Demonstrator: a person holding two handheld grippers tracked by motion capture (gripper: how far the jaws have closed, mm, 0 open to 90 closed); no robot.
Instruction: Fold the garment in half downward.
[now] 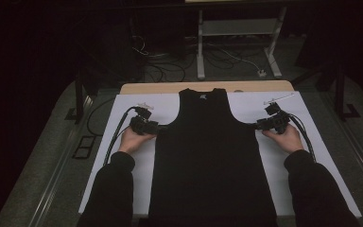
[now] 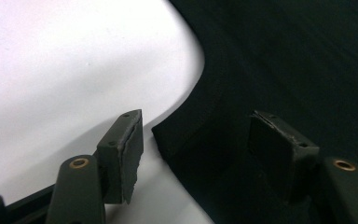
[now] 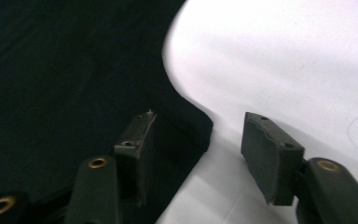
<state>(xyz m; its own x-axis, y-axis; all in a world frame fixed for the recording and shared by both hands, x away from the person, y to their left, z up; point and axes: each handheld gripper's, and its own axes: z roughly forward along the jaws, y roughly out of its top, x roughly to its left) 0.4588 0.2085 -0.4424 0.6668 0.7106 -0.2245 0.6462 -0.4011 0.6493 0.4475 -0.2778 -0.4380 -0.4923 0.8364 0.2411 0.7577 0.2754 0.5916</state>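
A black tank top (image 1: 208, 156) lies flat on a white sheet (image 1: 283, 156), neck toward the far edge. My left gripper (image 1: 159, 126) sits low at the garment's left armhole corner. In the left gripper view, my left gripper (image 2: 196, 126) has its jaws apart around the corner of the tank top (image 2: 177, 135), one pad over white sheet (image 2: 74, 70), the other over cloth. My right gripper (image 1: 257, 125) mirrors it at the right armhole. In the right gripper view, my right gripper (image 3: 201, 126) straddles the hem corner (image 3: 191, 126), and neither pad presses on it.
The sheet covers a wooden table (image 1: 170, 88) whose far edge shows bare. Behind it stand a metal frame (image 1: 236, 28) and loose cables (image 1: 165, 66) on the floor. A floor socket (image 1: 82, 146) lies left of the table. The person's dark sleeves enter from below.
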